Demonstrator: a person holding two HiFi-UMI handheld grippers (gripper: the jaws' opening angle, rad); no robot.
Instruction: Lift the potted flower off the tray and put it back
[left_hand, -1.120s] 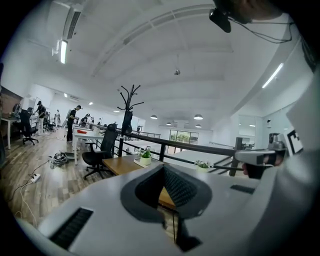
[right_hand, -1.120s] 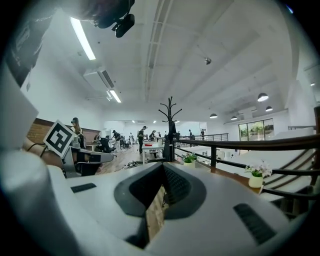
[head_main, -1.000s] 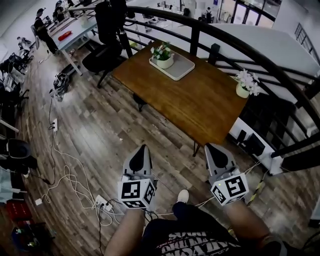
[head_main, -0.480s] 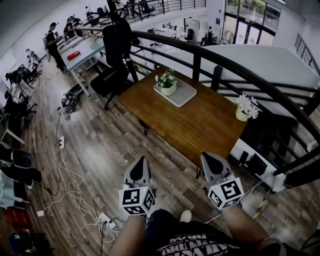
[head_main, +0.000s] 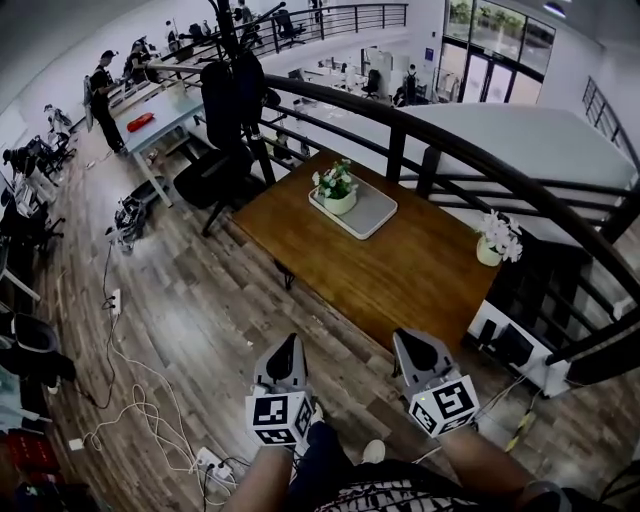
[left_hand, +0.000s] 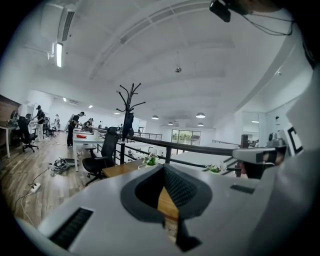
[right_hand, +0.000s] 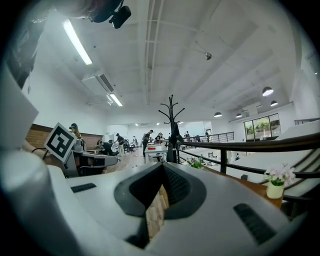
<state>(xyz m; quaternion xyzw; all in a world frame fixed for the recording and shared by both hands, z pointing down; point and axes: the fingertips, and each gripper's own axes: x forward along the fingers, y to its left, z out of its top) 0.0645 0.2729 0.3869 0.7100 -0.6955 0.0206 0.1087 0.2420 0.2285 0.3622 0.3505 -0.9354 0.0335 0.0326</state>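
The potted flower (head_main: 337, 188), white blooms in a pale pot, stands on the left end of a grey tray (head_main: 372, 212) on the far side of a wooden table (head_main: 400, 265). Both grippers hover over the wood floor, well short of the table's near edge. My left gripper (head_main: 287, 350) is shut and holds nothing. The right gripper (head_main: 412, 345) is level with it, its jaws together and empty. In the left gripper view the flower (left_hand: 150, 160) shows small beyond the shut tips (left_hand: 162, 167). In the right gripper view the same flower (right_hand: 195, 163) lies past that gripper (right_hand: 162, 165).
A second white-flowered pot (head_main: 497, 240) stands at the table's right end. A dark railing (head_main: 470, 165) curves behind the table. An office chair (head_main: 205, 170) and coat rack stand to the left. Cables and a power strip (head_main: 205, 460) lie on the floor by the person's feet.
The table and the potted flower have come nearer and lower in the head view. Both grippers have moved forward toward the table, still shut.
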